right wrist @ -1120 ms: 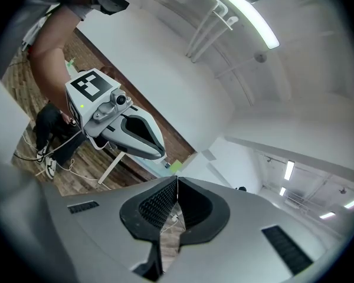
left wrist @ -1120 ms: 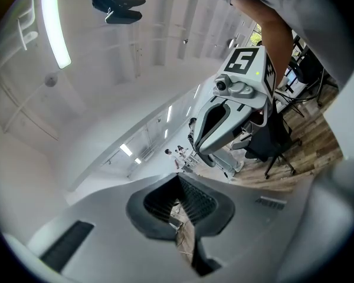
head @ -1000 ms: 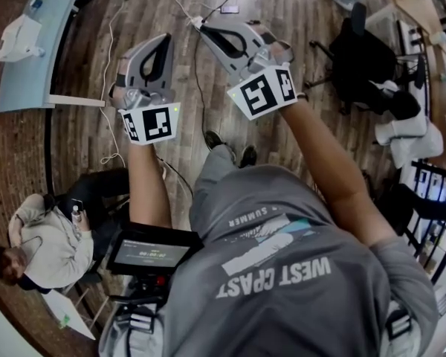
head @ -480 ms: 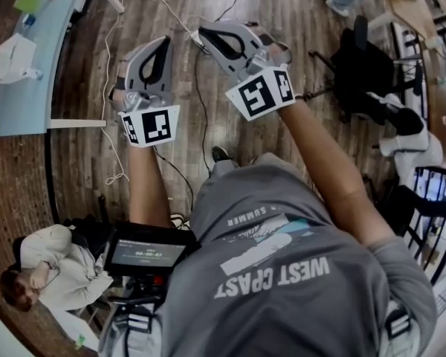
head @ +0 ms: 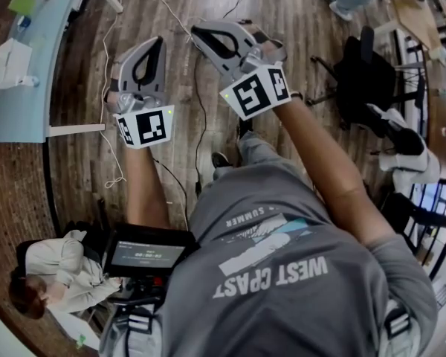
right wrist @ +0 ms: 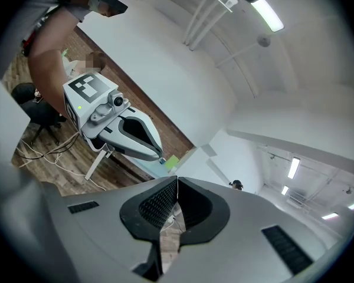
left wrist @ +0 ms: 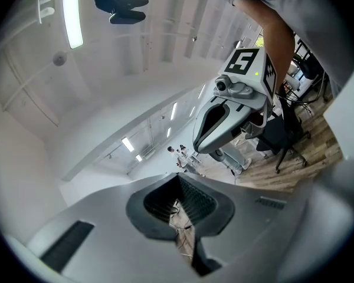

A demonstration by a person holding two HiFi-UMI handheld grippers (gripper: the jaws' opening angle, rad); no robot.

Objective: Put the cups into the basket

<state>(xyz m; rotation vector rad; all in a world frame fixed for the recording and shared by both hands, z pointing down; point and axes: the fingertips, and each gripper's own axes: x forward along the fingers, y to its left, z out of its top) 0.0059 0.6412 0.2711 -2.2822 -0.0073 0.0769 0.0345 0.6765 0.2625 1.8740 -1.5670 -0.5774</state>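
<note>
The wooden floor [head: 74, 162] fills most of the head view and there's no worktop under the claws. So imo the step in hand is getting over to the cups, w/ nothing picked up or placed yet. The cups & basket aren't in any view, so I can't say where they are.

A blue-grey desk [head: 22, 103] runs along the left edge, a black office chair [head: 368, 69] sits at right, and there's a seated person [head: 59, 266] at lower left. All are well apart from the claws. A small screen [head: 147, 255] on the wearer's rig sits by the left forearm.

The left gripper [left wrist: 178, 177] is held level out front, jaws together, nothing btwn the pads. The right gripper [right wrist: 177, 179] is just beside it, also closed & empty. Each gripper view shows the other gripper alongside, plus ceiling lights [left wrist: 74, 13] and a far wall, w/ no cup there either. White cables [head: 116, 175] trail on the floor below.

Next move calls for:
- finding the surface w/ the cups
- bringing one claw up to a cup
- opening the jaws first, since both are closed now, then closing on the cup wall or rim

Containers: no basket seen. The only box-like thing is a white item [head: 7, 58] on the desk, and I can't tell what's in it. A small green item [head: 22, 2] lies beyond it, too small to ID.
</note>
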